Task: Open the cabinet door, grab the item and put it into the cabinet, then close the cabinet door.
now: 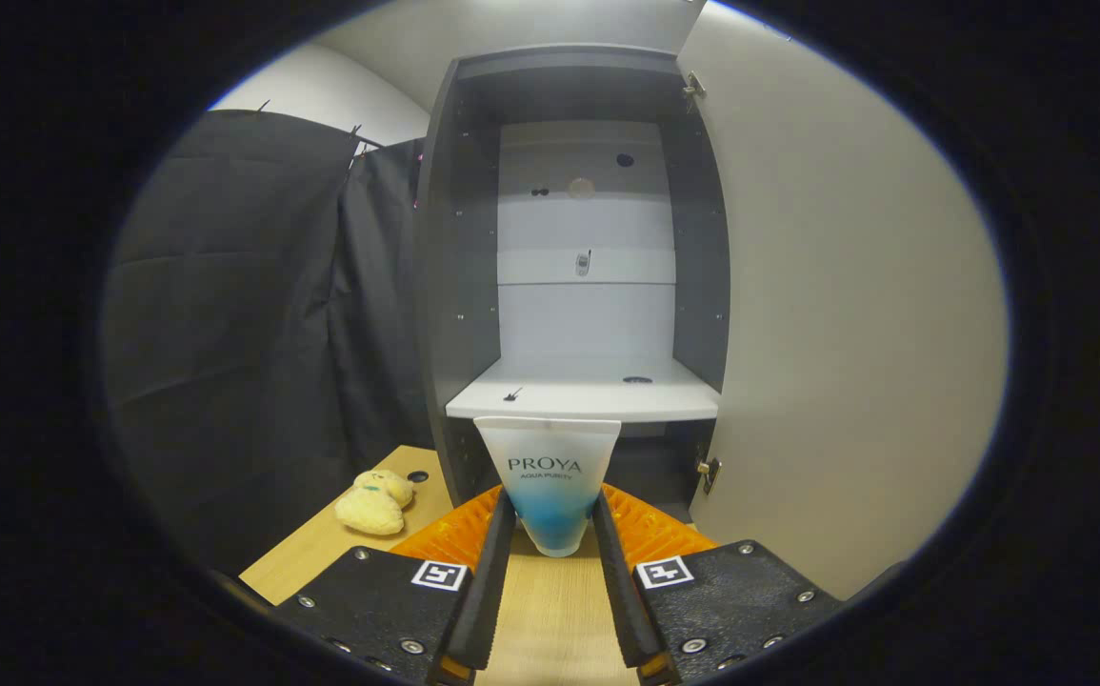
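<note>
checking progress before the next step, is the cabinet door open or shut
Open: the pale cabinet door is swung aside, baring the white shelf; the tool holds a white-and-blue tube before it.

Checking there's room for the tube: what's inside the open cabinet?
The cabinet holds a bare white shelf with only a small dark speck. The compartment below is mostly hidden behind the tube, which the gripper grips.

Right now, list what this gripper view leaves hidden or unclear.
- Tube: its lower sides are covered by the gripper fingers shut on it.
- Cabinet: the space under the shelf is hidden behind the tube.
- Door: its outer edge is cut off.
- Plush toy: too small to identify.
</note>
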The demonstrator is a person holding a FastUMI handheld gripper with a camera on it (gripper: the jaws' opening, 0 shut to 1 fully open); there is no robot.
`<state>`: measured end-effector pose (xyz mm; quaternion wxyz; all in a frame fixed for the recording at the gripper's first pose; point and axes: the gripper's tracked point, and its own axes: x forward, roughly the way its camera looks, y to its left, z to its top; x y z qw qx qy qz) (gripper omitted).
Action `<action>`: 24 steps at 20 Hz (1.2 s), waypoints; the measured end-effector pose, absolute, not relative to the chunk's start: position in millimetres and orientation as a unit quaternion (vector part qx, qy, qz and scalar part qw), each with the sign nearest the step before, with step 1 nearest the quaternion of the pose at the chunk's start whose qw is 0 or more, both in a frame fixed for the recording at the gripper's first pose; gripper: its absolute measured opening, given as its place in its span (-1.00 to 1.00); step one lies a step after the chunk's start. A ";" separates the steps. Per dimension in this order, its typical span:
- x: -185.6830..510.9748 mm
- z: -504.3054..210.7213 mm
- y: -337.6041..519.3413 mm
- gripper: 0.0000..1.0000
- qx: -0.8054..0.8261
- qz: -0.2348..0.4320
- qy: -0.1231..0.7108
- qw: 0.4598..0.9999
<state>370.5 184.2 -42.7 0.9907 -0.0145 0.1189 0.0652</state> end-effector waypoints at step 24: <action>568.6 -10.8 183.9 0.00 0.052 0.059 0.141 0.987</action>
